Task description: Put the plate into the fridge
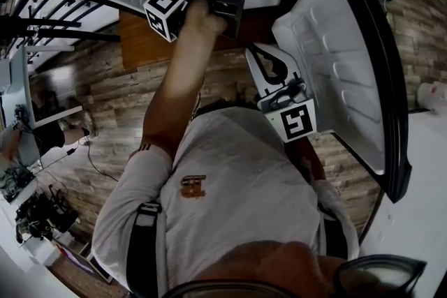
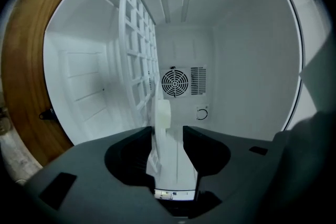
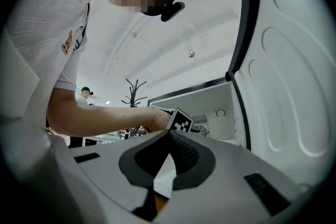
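Open white fridge compartment (image 2: 252, 60), white wire grid shelf (image 2: 137, 60) inside, white plate (image 2: 167, 155) seen edge-on against that shelf, between the parted, unpressing jaws of left gripper (image 2: 168, 131), right gripper (image 3: 169, 134) closed tip to tip, empty, beside white moulded fridge door (image 3: 294, 60).

Inside the open fridge (image 2: 252, 60), a white wire shelf (image 2: 137, 55) runs across the compartment to the back wall. The white plate (image 2: 168, 155) lies flat on it, at its front edge.
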`<act>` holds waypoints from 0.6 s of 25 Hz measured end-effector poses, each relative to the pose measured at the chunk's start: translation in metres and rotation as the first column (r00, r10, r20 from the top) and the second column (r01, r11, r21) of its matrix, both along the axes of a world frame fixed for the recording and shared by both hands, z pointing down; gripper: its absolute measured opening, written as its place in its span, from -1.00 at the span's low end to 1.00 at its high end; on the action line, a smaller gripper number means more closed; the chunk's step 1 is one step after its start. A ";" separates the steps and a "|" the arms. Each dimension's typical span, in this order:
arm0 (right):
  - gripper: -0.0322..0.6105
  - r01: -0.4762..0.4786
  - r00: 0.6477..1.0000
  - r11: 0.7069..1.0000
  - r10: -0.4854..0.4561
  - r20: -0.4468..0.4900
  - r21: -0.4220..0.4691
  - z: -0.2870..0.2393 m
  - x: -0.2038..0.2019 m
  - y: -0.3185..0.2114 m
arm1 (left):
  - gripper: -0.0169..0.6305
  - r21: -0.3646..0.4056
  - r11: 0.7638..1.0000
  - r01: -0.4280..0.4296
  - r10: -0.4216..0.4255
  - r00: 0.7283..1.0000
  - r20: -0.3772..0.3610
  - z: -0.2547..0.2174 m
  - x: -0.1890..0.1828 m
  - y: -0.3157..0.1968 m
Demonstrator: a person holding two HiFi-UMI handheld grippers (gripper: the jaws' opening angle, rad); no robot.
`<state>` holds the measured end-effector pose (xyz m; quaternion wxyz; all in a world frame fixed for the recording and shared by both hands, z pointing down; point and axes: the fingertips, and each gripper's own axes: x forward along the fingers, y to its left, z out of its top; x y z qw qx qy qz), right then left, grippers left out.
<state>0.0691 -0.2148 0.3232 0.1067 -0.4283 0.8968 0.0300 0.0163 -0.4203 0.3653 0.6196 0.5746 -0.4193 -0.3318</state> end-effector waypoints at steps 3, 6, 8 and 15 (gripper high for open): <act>-0.80 0.005 1.000 1.000 -0.005 0.013 -0.003 0.002 0.000 0.000 | -0.24 0.012 0.997 -0.079 0.078 0.997 0.025 -0.004 0.009 0.002; -0.80 0.012 1.000 1.000 -0.012 0.020 -0.011 0.004 -0.002 -0.002 | -0.13 0.026 0.984 -0.179 0.176 0.981 0.085 -0.006 0.016 0.005; -0.80 0.016 1.000 1.000 -0.016 0.026 -0.017 0.006 -0.003 -0.002 | -0.10 0.034 0.970 -0.240 0.234 0.963 0.133 -0.005 0.020 0.007; -0.80 0.022 0.999 0.999 -0.021 0.035 -0.031 0.012 -0.001 0.000 | -0.06 0.072 0.915 -0.398 0.373 0.899 0.231 -0.002 0.031 0.020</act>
